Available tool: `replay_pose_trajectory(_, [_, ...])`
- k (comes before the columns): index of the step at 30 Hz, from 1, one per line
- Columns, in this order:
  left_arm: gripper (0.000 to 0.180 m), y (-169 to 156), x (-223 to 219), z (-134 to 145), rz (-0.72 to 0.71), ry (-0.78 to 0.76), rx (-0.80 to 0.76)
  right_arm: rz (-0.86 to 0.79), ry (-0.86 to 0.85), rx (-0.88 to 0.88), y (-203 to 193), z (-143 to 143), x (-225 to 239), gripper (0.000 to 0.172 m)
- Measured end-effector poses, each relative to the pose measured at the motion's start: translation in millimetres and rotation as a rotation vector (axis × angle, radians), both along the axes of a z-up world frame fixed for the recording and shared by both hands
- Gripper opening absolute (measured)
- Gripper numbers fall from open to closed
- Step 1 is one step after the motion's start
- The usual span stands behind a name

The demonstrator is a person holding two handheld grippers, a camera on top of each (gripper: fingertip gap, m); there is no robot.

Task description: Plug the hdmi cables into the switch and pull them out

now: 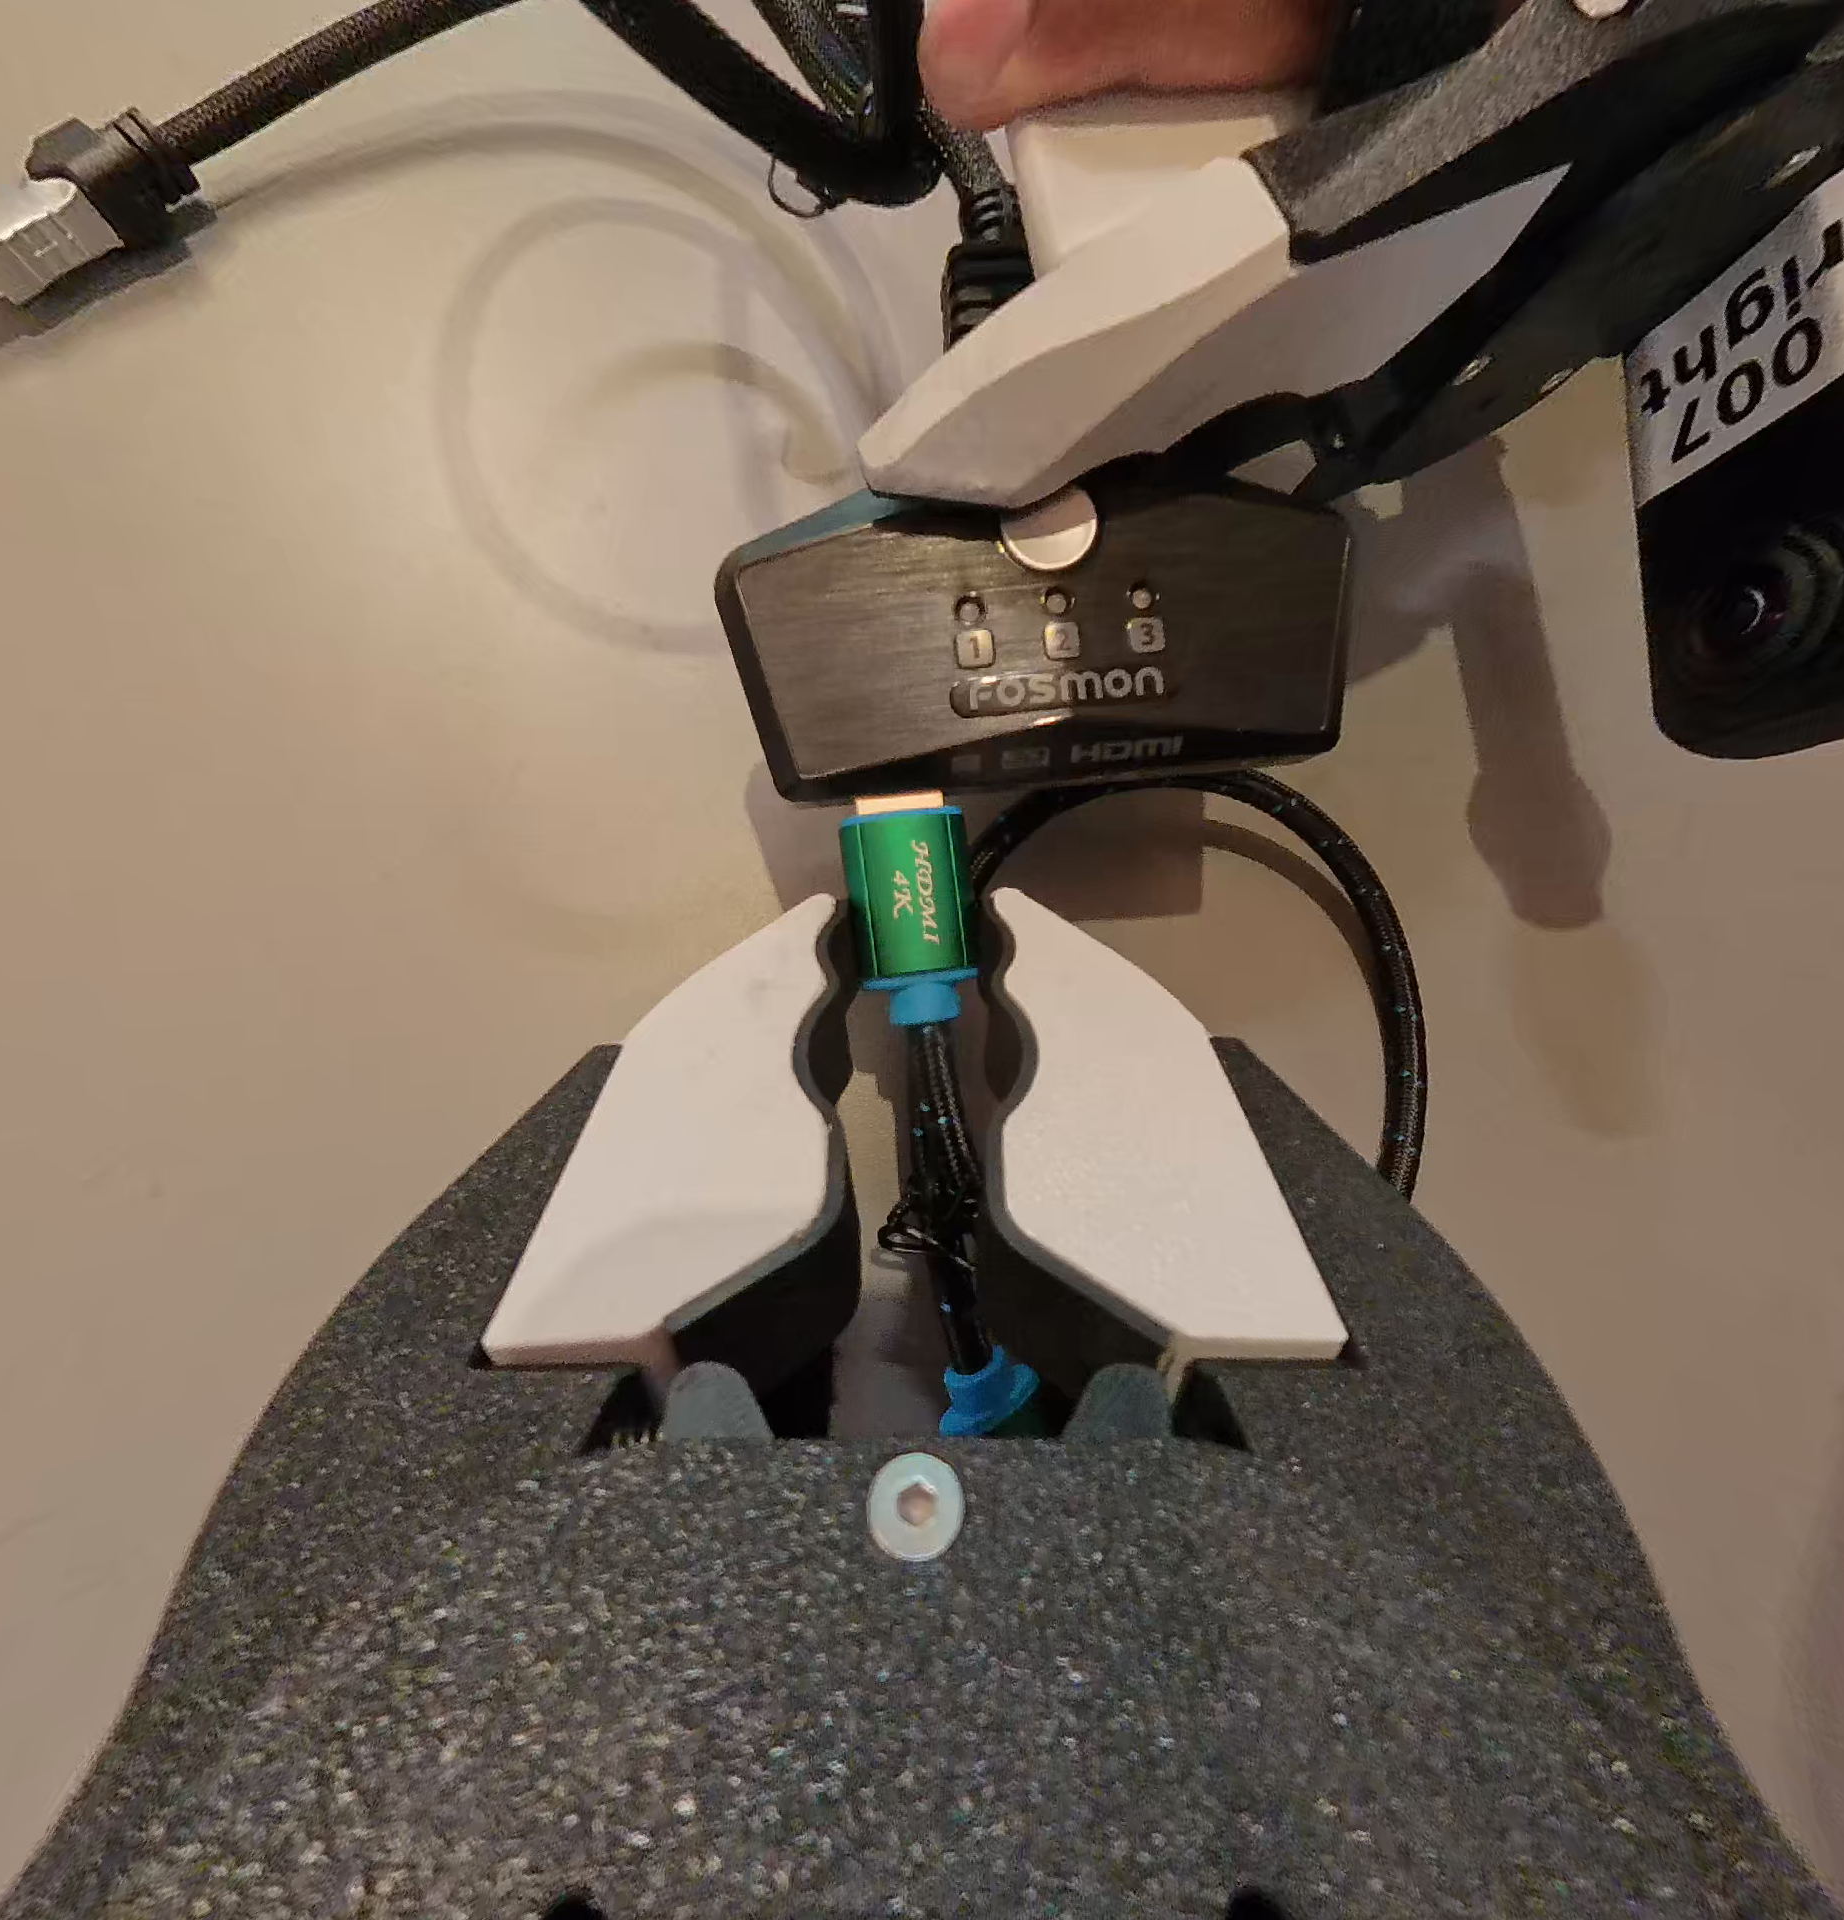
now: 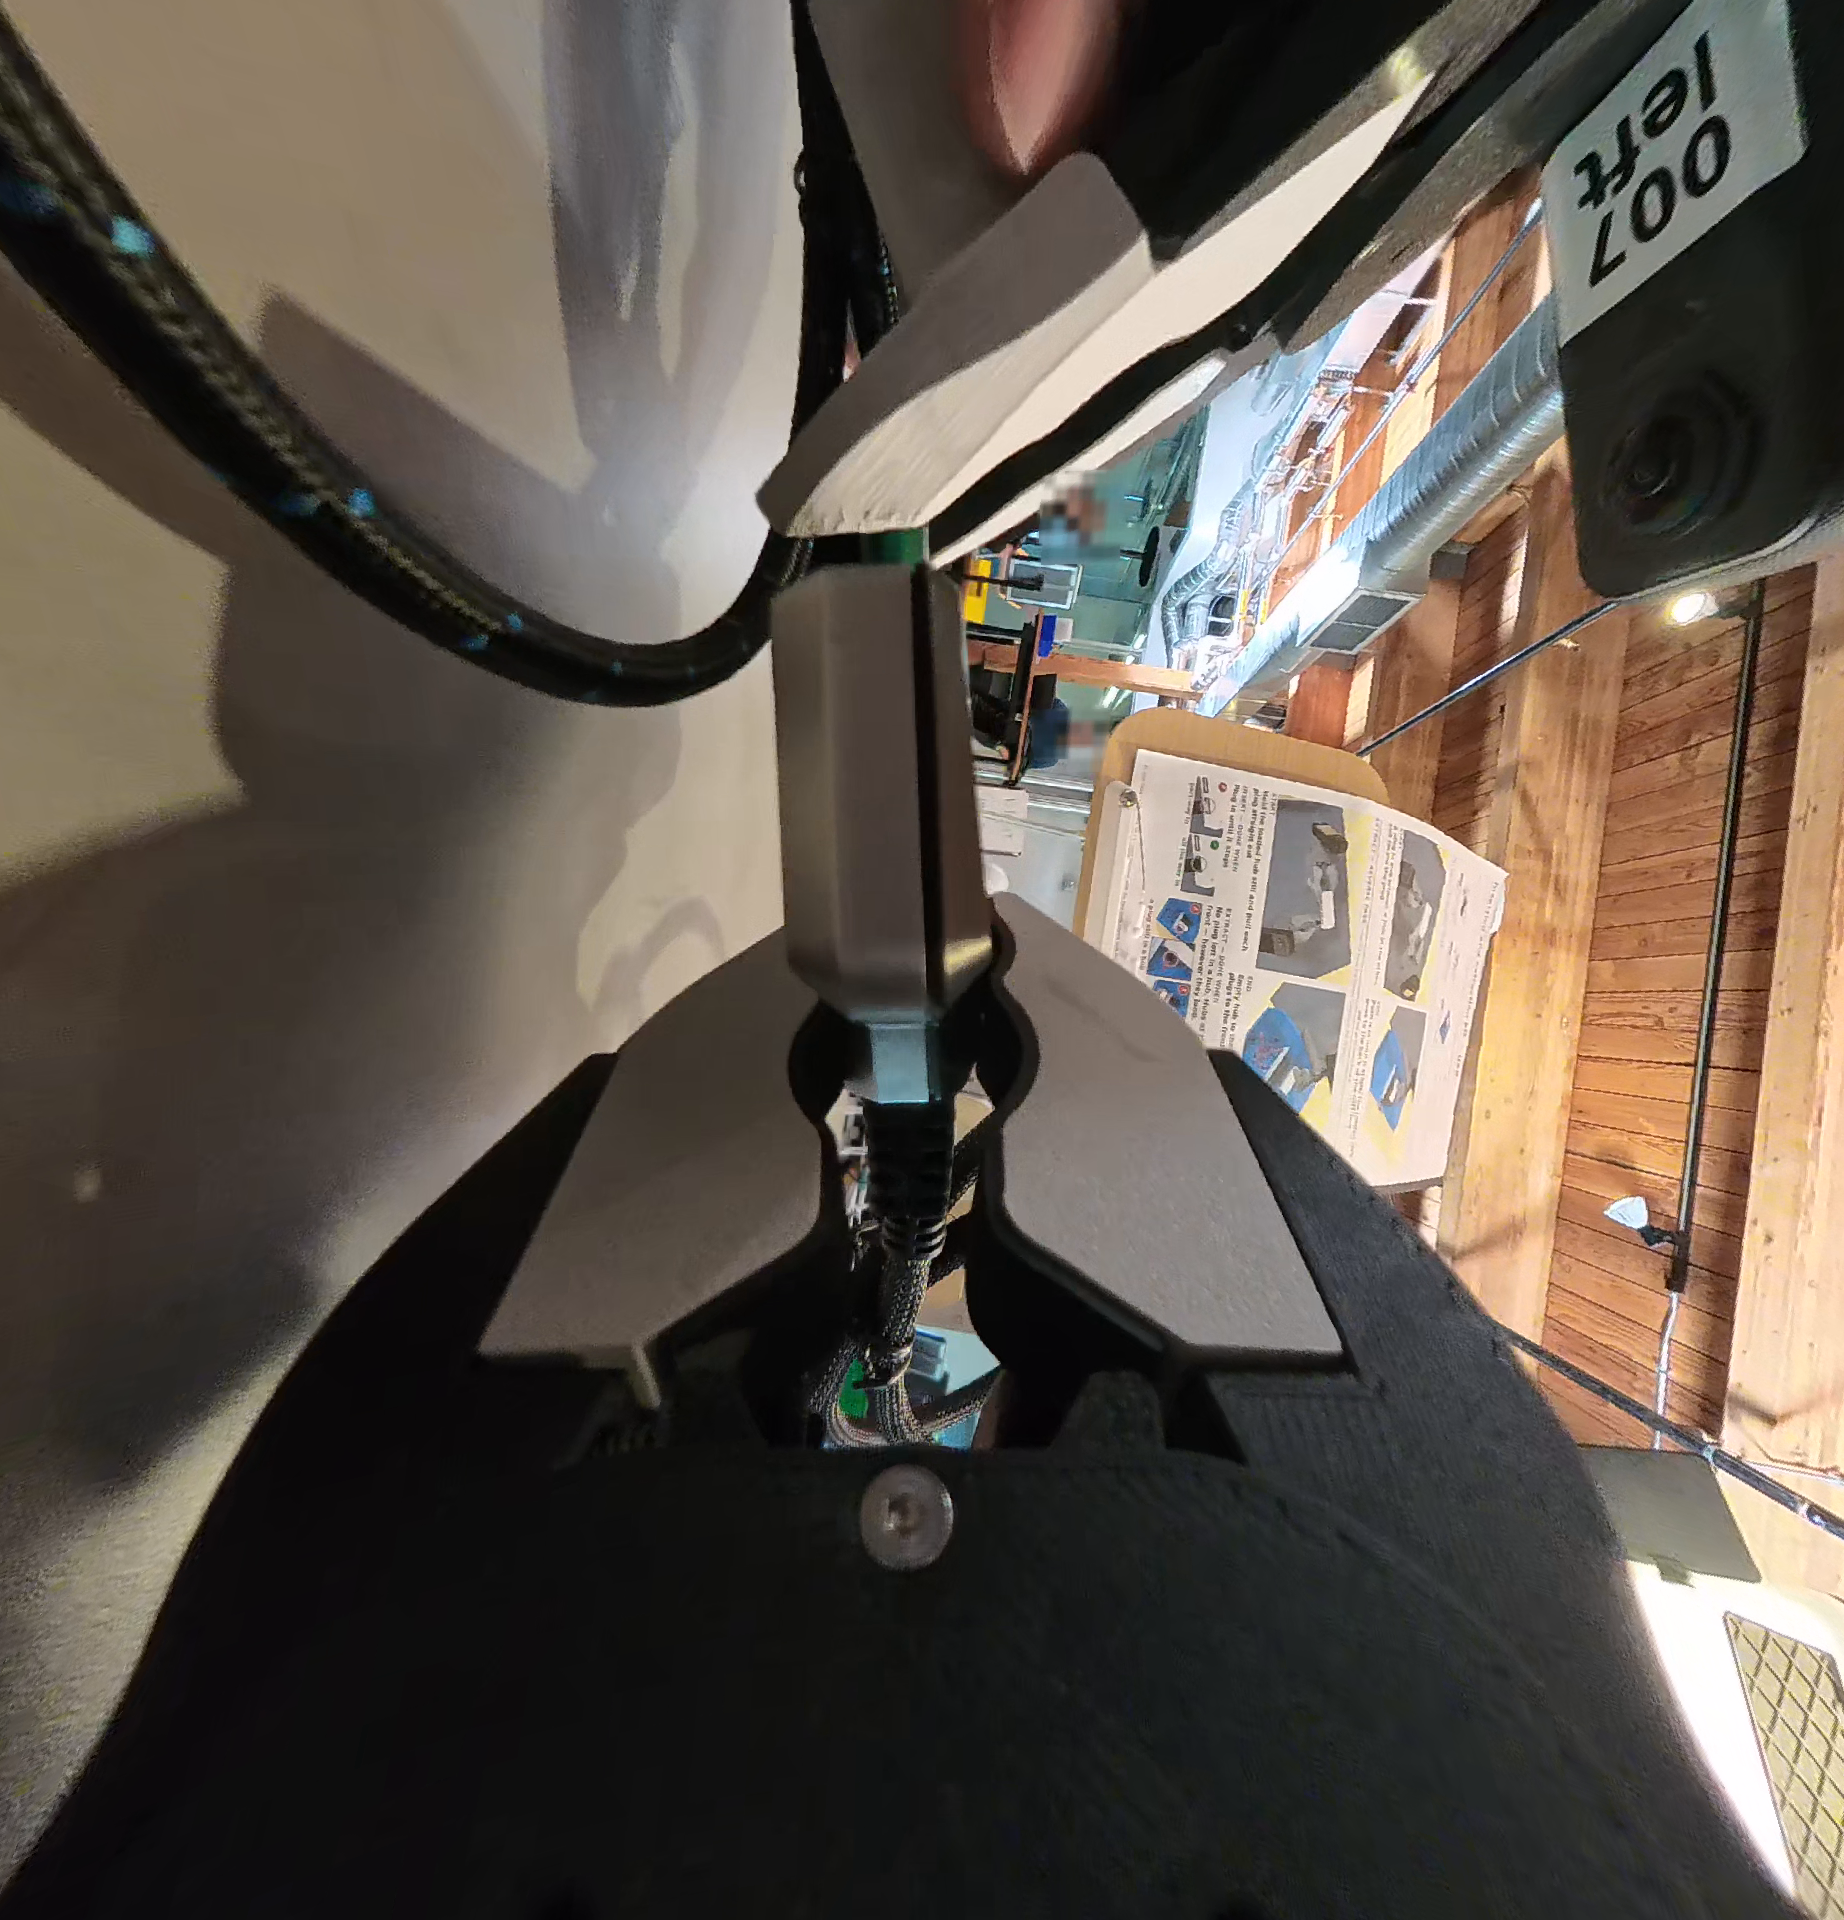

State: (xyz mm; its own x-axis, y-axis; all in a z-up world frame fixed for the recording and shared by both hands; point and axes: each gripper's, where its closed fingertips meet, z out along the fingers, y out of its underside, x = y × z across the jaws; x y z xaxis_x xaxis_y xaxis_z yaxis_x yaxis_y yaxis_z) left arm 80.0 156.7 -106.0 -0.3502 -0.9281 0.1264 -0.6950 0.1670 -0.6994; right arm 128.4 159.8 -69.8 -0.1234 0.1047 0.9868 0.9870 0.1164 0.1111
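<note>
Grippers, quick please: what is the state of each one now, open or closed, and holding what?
Left gripper: closed on the green plug, whose tip meets the black switch box.
Right gripper: closed on the black switch box, gripping its end.

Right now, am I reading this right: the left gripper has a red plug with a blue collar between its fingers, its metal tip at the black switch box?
Nearly. The plug is green, not red, as the left wrist view shows. The rest stands: it has a blue collar, sits between the left gripper fingers, and its metal tip is at the black switch box.
</note>
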Motion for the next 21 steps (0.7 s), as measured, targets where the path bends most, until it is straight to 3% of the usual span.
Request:
replay_pose_trajectory(9, [0.021, 3.3, -0.6, 0.4, -0.018, -0.012, 0.049, 0.120, 0.049, -0.053, -11.6, -2.4, -24.7, 0.020])
replay_pose_trajectory(16, [0.022, 10.0, -4.3, 2.6, 0.011, -0.001, 0.031, 0.064, -0.004, -0.009, -4.3, -0.3, -23.5, 0.023])
replay_pose_trajectory(21, [0.022, 7.6, -3.4, -9.8, 0.037, 0.049, -0.025, 0.064, -0.027, -0.049, -10.9, -7.1, -21.8, 0.039])
